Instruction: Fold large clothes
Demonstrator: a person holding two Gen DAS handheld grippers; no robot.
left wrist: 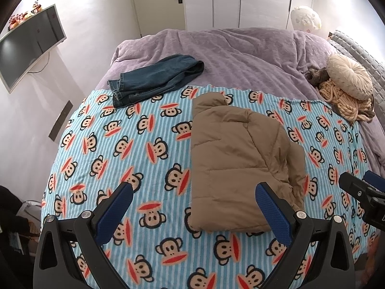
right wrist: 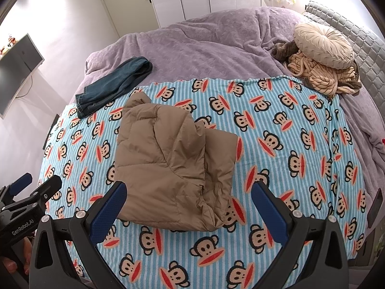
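A tan padded jacket (left wrist: 238, 159) lies folded into a compact bundle on the blue striped monkey-print blanket (left wrist: 134, 144); the right wrist view shows the jacket (right wrist: 168, 163) left of centre on that blanket (right wrist: 288, 144). My left gripper (left wrist: 195, 189) hovers open above the jacket's near left edge, with nothing between its blue pads. My right gripper (right wrist: 189, 187) is open too, above the jacket's near right edge and holding nothing. Each gripper appears at the side of the other's view: the right gripper (left wrist: 361, 187), the left gripper (right wrist: 36, 187).
Folded blue jeans (left wrist: 154, 79) lie at the far left where the blanket meets the purple bedspread (left wrist: 240, 55). A round cream cushion (left wrist: 349, 77) and a chunky knit throw (left wrist: 346, 101) sit at the far right. A wall-mounted screen (left wrist: 31, 45) hangs left; closet doors stand behind.
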